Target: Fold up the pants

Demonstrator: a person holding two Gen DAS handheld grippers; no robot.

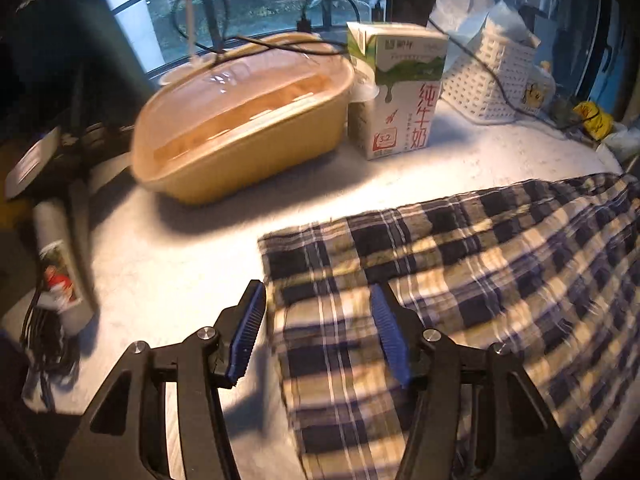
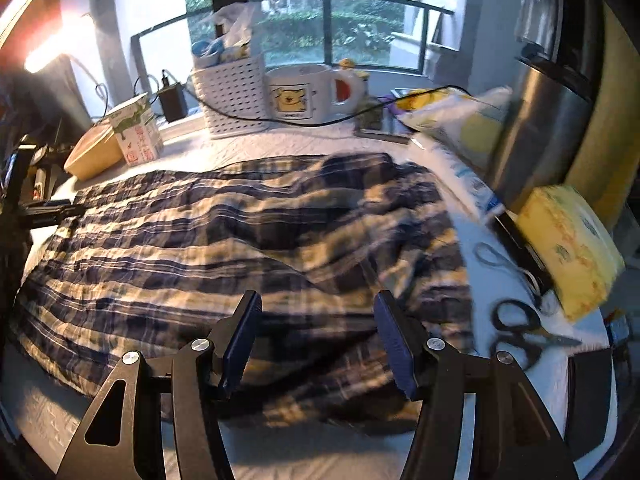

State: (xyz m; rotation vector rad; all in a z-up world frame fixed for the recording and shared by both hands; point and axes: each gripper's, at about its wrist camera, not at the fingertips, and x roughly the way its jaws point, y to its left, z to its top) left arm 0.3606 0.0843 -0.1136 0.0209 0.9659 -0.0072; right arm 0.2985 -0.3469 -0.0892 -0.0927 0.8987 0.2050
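The navy-and-cream plaid cotton pants (image 2: 240, 240) lie spread and rumpled across the white textured counter (image 1: 180, 264), folded edge towards the left. The left gripper (image 1: 318, 300) hangs over that edge, blue ribbed fingers (image 1: 250, 332) apart, nothing pinched between them. The right gripper (image 2: 318, 308) hovers above the bunched right end of the pants, fingers equally parted and empty. Behind, a tan oval lidded container (image 1: 244, 120) sits beside a green-and-white milk carton (image 1: 400, 88); black-handled scissors (image 2: 520, 332) rest at the right
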